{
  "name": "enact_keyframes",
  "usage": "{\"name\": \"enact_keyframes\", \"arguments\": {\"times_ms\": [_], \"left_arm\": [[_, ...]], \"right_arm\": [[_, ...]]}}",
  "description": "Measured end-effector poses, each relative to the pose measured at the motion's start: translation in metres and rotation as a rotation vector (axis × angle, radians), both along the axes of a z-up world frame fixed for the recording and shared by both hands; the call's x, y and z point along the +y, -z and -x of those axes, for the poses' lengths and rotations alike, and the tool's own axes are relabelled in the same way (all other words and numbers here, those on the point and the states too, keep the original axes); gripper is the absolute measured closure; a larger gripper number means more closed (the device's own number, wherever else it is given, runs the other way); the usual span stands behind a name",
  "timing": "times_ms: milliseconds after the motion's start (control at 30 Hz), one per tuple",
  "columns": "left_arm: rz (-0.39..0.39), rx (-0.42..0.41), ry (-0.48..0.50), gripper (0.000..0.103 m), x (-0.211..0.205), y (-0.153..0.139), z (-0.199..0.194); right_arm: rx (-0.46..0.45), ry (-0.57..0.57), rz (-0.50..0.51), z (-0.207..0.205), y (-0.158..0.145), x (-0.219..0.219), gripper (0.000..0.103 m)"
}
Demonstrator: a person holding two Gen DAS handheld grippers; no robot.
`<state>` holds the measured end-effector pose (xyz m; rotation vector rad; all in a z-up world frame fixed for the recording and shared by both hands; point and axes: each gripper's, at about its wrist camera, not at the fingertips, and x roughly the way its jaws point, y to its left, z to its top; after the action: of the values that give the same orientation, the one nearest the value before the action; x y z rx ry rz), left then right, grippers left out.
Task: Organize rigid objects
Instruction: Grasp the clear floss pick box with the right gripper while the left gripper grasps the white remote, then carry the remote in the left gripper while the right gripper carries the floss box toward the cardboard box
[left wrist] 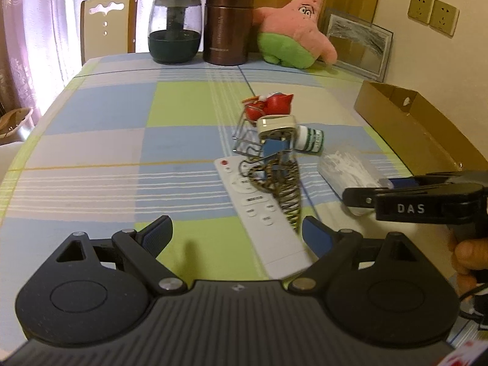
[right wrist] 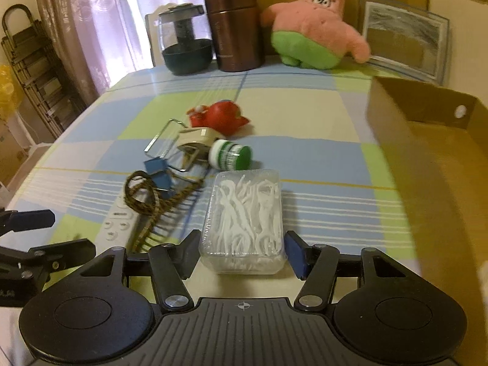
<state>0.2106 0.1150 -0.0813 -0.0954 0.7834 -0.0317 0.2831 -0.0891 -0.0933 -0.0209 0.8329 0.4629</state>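
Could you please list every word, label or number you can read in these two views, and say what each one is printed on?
"DAS": white letters on the side of the right gripper, seen from the left wrist view.
Brown canister: vertical lettering, too blurred to read.
Green-capped bottle: label print too small to read.
White remote: button markings too small to read.
Clear floss pick box: no text visible.

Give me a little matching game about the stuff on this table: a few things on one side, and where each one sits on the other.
Things:
1. floss pick box
2. remote control
3. plush star
4. cardboard box

Places:
A. far end of the table, beside the brown canister
B. between the right gripper fingers
C. right edge of the table
D. partly under the hair comb

Pairs: 1-B, 2-D, 3-A, 4-C
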Motion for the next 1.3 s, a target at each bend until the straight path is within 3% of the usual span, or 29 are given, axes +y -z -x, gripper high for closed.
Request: {"name": "enact_keyframes", "arguments": {"times_ms": [100,233,300,333,467,833,1100,1300], "left_arm": [[-0.002,0.006,0.009,0.016,-0.011,0.004,-0.005],[-0.005,0.022,0.024,0.026,-0.023,0.011,-0.013],[-0.035,0.037,0.024,0.034,-0.027,0.016,-0.016],[-0.044,0.041,0.019,0.044,-0.028,0.018,-0.016],[-0.024,0.049,-0.007,0.066,-0.022,0.022,-0.012],[-0.071,0.088,-0.016,0.069,-0.02,0.015,0.04],[-0.033,0.086,-0.026,0.069,-0.027,0.012,0.095],[-0.116,0.028,-0.003,0.067,-0.037,0.014,0.097]], "right_arm": [[0.008,0.03,0.018,0.004,-0.001,-0.012,0.047],[0.019,0.045,0.01,0.006,0.001,-0.021,0.047],[0.017,0.045,0.011,0.008,0.001,-0.022,0.047],[0.018,0.044,0.011,0.009,0.001,-0.023,0.047],[0.023,0.043,0.003,0.012,0.0,-0.024,0.047],[0.045,0.02,0.015,0.053,-0.002,-0.035,0.047],[0.078,0.028,0.015,0.099,-0.001,-0.055,0.047],[0.051,0.046,0.017,0.106,0.0,-0.058,0.041]]}}
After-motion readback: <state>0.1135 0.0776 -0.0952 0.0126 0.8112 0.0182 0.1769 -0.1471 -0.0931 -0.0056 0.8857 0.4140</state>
